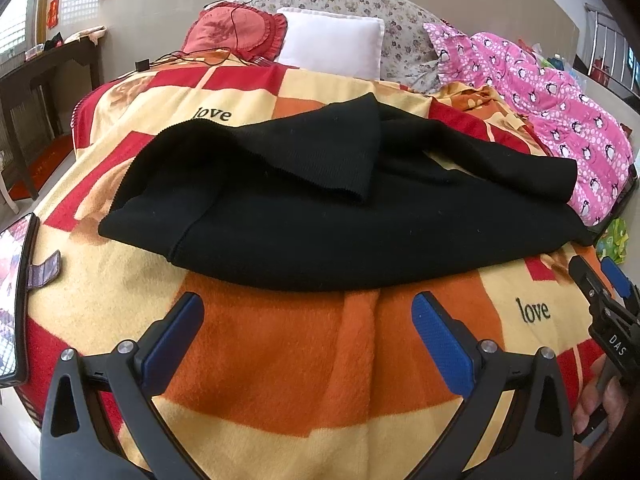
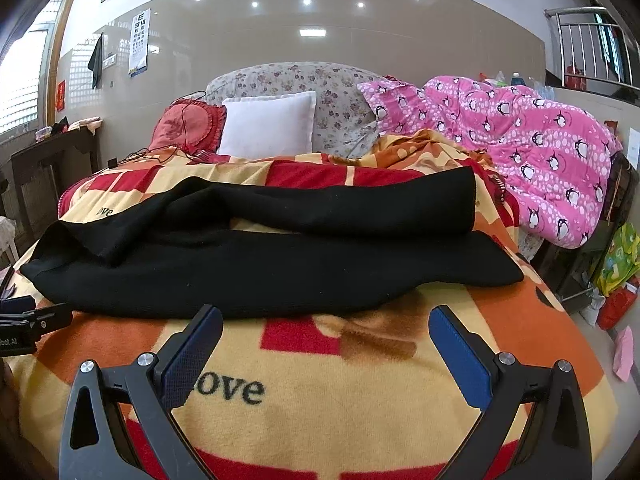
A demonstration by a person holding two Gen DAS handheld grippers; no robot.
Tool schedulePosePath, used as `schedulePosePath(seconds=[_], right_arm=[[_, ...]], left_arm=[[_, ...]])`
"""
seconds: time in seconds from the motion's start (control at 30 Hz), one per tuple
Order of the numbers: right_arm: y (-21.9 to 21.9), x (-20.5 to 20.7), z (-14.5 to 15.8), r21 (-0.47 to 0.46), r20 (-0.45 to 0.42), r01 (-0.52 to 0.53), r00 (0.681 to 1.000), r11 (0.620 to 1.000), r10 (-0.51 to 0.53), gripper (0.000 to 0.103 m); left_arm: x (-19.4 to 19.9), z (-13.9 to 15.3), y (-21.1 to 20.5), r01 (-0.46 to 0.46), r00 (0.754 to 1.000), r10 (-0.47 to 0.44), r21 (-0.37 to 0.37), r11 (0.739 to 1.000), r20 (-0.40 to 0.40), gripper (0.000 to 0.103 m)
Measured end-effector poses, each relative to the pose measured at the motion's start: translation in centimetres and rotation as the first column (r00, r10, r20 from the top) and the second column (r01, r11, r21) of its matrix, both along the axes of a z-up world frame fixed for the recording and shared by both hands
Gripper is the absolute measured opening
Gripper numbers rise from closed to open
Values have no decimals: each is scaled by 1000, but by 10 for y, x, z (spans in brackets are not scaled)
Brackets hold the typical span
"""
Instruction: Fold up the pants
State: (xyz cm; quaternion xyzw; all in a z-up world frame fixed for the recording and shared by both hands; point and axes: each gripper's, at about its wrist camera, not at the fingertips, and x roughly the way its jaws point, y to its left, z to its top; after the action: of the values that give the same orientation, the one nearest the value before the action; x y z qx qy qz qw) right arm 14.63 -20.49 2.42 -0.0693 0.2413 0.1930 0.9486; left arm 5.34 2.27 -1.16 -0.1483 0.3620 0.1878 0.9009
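Black pants [image 1: 320, 208] lie spread across a red, orange and yellow blanket [image 1: 280, 360] on a bed, with one leg lying loosely over the other. They also show in the right wrist view [image 2: 260, 264]. My left gripper [image 1: 308, 320] is open and empty, just short of the pants' near edge. My right gripper [image 2: 326, 332] is open and empty, also just short of the near edge. The right gripper shows at the right edge of the left wrist view [image 1: 608, 300]. The left gripper shows at the left edge of the right wrist view [image 2: 24, 324].
A white pillow [image 1: 332, 40], a red cushion [image 1: 236, 28] with a black cable, and a pink penguin quilt [image 1: 560, 100] lie at the bed's far side. A phone [image 1: 14, 300] lies at the bed's left edge. A dark desk [image 1: 44, 76] stands left.
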Motion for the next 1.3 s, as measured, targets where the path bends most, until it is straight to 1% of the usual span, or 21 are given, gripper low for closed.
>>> schedulePosePath(seconds=[0.37,0.43,0.47,0.5,0.53,0.57,0.63,0.7,0.73,0.77,0.87,0.93,1.0,1.03,1.1,1.13,1.17,1.2,1.23,1.27,1.3], right_arm=[[0,1,-1,1,1,1,1000,1000,-1,103],[0,1,-1,1,-1,2,1000,1000,-2,103],[0,0,-1,2,0,2,1000,1000,-2,103],[0,0,-1,1,0,2,1000,1000,-2,103],[0,0,-1,2,-1,1,1000,1000,-1,103],[0,0,-1,1,0,0,1000,1000,0,103],[0,-1,-1,2,3,-2,1000,1000,2,103],[0,-1,-1,2,5,-4,1000,1000,4,103],[0,-1,-2,2,5,-4,1000,1000,4,103],[0,-1,-2,2,6,-4,1000,1000,4,103],[1,-1,-2,0,4,-5,1000,1000,5,103],[0,0,-2,-2,2,-6,1000,1000,6,103],[0,0,-2,-2,1,-6,1000,1000,6,103],[1,0,-2,-3,0,-6,1000,1000,6,103],[0,0,-2,-4,0,-6,1000,1000,6,103],[0,0,-2,-4,0,-6,1000,1000,6,103],[0,0,-2,-2,0,-6,1000,1000,6,103],[0,0,-2,-2,0,-6,1000,1000,6,103],[0,0,-2,-3,-1,-5,1000,1000,5,103],[1,0,-3,-2,-1,-6,1000,1000,6,103],[1,0,-3,-2,-2,-6,1000,1000,6,103]], left_arm=[[-1,0,0,4,1000,-4,-7,1000,8,103],[-7,4,6,29,999,-26,-55,998,44,103],[-14,10,15,40,996,-31,-99,994,86,103],[-21,14,23,43,992,-27,-124,991,127,103],[-31,20,35,38,985,-12,-149,988,174,103],[-39,25,47,30,979,6,-176,984,202,103],[-49,30,71,24,974,31,-237,971,222,103],[-54,32,95,20,973,54,-314,949,226,103],[-55,31,107,15,971,73,-361,932,228,103],[-54,29,121,9,970,95,-421,907,225,103],[-44,21,149,6,966,136,-545,838,220,103],[-36,15,160,-1,968,147,-581,814,204,103],[-26,8,168,11,972,134,-612,791,191,103],[-22,3,172,3,975,138,-633,774,173,103],[-16,-10,174,-12,980,145,-686,728,137,102],[-17,-10,174,-2,978,146,-689,725,151,102],[-18,-9,172,3,978,140,-684,730,153,102],[-18,-9,169,13,980,127,-684,730,154,100],[-16,-10,165,34,982,106,-691,722,158,97],[-16,-10,163,42,983,92,-691,722,157,90],[-15,-9,160,44,984,85,-684,728,154,83]])
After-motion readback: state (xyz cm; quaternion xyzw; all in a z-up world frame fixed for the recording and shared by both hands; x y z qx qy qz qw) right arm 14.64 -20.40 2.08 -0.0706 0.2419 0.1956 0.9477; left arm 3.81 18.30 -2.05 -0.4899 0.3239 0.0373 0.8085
